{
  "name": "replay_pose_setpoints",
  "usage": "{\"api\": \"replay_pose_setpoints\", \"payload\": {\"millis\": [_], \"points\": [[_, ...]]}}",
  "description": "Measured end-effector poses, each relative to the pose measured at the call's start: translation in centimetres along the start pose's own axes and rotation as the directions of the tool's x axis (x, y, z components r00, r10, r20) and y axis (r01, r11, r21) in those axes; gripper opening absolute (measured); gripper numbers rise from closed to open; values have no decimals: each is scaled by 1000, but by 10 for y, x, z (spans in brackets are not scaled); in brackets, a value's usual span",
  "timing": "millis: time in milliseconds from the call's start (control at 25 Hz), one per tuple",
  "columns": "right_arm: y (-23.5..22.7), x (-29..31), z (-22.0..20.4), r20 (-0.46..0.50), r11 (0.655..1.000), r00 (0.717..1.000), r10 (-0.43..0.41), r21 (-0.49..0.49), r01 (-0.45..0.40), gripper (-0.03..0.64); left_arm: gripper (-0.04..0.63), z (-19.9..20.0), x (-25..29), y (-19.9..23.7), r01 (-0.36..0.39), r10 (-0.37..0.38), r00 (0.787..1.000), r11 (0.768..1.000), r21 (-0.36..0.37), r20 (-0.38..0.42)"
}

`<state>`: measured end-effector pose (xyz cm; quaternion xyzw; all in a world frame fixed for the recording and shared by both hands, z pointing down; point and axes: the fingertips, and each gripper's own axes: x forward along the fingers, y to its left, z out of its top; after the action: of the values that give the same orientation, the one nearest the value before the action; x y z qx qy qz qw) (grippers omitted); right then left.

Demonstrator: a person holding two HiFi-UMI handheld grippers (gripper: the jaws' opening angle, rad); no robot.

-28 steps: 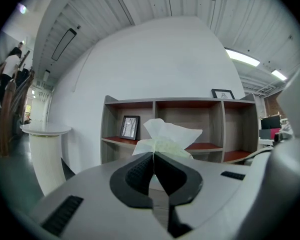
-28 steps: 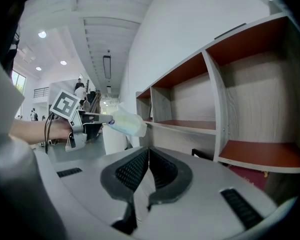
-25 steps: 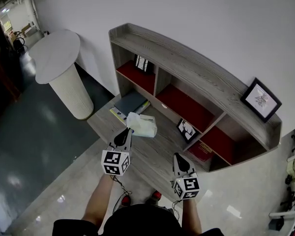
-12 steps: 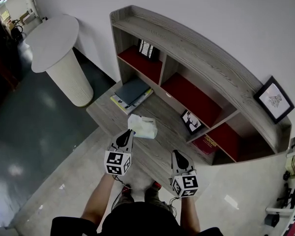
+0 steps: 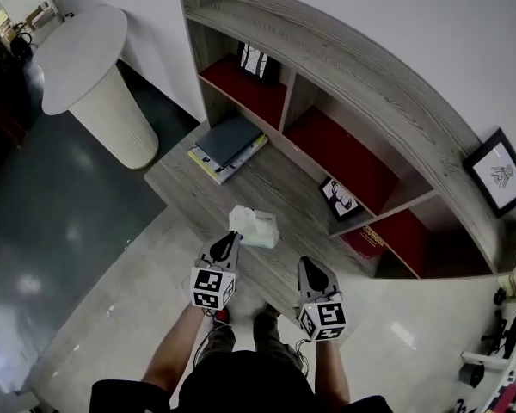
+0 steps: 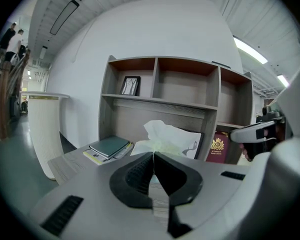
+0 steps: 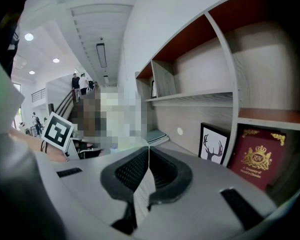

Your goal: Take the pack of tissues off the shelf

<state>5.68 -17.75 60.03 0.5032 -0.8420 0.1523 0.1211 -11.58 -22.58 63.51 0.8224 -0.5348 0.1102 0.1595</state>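
Since a second ago the left tongs (image 5: 228, 244) and the white soft pack of tissues (image 5: 254, 228) have come lower and further from the grey wooden shelf (image 5: 344, 58). The pack hangs over the front part of the grey wooden counter (image 5: 275, 188), and the closed left tongs pinch its near edge. Its long axis runs about along the shelf front, and a loose tissue points up. I can read no writing on it. The right tongs (image 5: 308, 272) are closed and empty. The dark red book (image 5: 365, 241) shows a gold crest, but its letters are too small to read.
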Motion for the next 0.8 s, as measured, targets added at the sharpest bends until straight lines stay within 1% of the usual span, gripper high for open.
{"api": "replay_pose_setpoints", "payload": {"millis": [160, 440, 640, 800], "points": [[-4, 5, -10, -21, 1000, 1000, -4, 18, 4, 29, 12, -16, 3, -4, 9, -9, 1000, 1000, -4, -23], [-8, 11, -29, -61, 1000, 998, 0, 31, 2, 29, 12, -48, 8, -5, -4, 2, 998, 1000, -27, -69], [-11, 12, -42, -93, 999, 996, 4, 33, -1, 29, 12, -68, 16, -3, -15, 14, 995, 1000, -14, -98], [-13, 13, -48, -113, 999, 994, 9, 31, -6, 29, 12, -80, 19, -2, -29, 25, 993, 999, -29, -113]]}}
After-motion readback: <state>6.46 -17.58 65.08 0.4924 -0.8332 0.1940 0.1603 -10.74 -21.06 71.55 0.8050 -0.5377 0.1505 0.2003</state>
